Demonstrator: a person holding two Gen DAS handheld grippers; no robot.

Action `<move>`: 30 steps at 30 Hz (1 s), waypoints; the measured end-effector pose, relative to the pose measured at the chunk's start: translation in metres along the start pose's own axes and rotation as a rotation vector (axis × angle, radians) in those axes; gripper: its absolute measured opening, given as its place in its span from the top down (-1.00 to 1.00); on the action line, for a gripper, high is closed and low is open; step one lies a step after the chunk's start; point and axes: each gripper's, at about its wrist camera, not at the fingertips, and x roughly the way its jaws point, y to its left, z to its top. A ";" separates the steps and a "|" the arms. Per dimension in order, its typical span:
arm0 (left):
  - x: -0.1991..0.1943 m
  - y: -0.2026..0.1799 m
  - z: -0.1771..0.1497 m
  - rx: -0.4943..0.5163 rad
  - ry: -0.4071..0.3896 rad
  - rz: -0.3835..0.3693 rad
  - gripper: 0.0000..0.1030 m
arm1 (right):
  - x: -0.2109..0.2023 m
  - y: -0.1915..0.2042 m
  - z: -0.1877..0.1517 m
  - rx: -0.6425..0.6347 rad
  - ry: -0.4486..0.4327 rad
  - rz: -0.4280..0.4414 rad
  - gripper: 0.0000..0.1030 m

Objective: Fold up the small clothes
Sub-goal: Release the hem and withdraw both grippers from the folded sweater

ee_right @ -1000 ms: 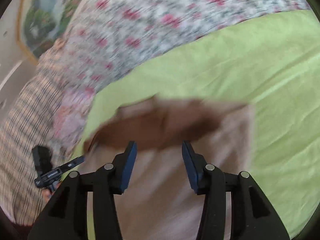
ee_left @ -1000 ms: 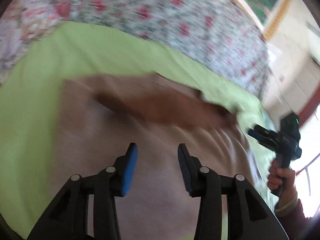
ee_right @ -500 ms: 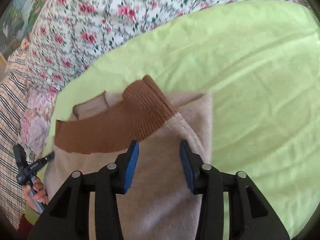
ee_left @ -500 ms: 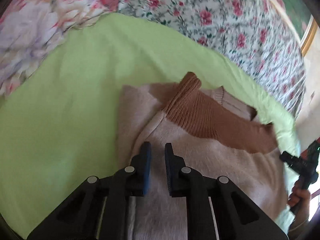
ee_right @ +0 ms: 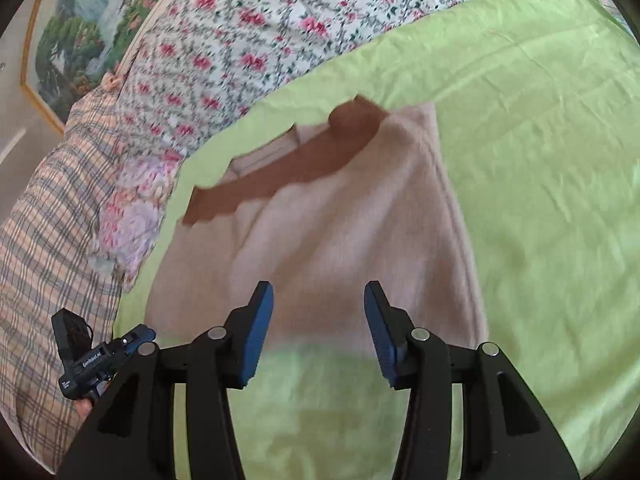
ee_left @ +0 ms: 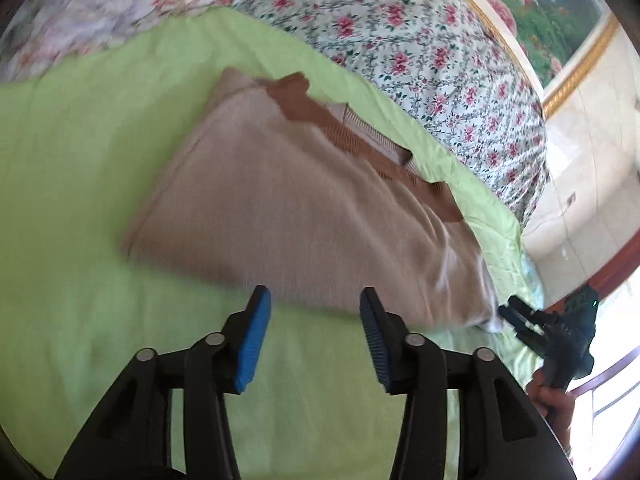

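Note:
A small beige knit sweater (ee_left: 304, 208) with a brown ribbed band (ee_left: 352, 140) lies folded flat on the light green sheet (ee_left: 80, 168). It also shows in the right wrist view (ee_right: 340, 240), with the brown band (ee_right: 288, 176) along its far edge. My left gripper (ee_left: 314, 300) is open and empty, hovering just short of the sweater's near edge. My right gripper (ee_right: 318, 292) is open and empty over the sweater's near edge. The right gripper also shows in the left wrist view (ee_left: 540, 320), by the sweater's right corner. The left gripper shows in the right wrist view (ee_right: 100, 356), at the lower left.
A floral quilt (ee_left: 400, 32) lies behind the green sheet, and it shows in the right wrist view (ee_right: 248, 40) too. A plaid blanket (ee_right: 44, 232) lies at the left. A framed painting (ee_right: 80, 20) hangs on the wall behind the bed.
Both grippers have pulled back toward me from above the sweater to its near edge. The left jaws, nearly shut half a second ago, now stand wide open. The sweater lies folded.

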 end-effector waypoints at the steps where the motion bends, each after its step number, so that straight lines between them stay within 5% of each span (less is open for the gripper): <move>1: -0.003 0.002 -0.008 -0.023 0.006 -0.014 0.04 | -0.002 0.003 -0.007 -0.004 0.007 -0.001 0.05; 15: 0.000 0.020 -0.026 -0.203 -0.004 -0.073 -0.35 | -0.002 0.032 -0.032 -0.059 0.049 0.074 -0.03; 22: 0.024 0.017 -0.002 -0.237 -0.063 -0.037 -0.55 | 0.003 0.028 -0.028 -0.045 0.055 0.094 -0.05; 30: 0.044 0.026 0.039 -0.313 -0.178 0.081 -0.52 | 0.007 0.025 -0.013 -0.038 0.055 0.110 -0.05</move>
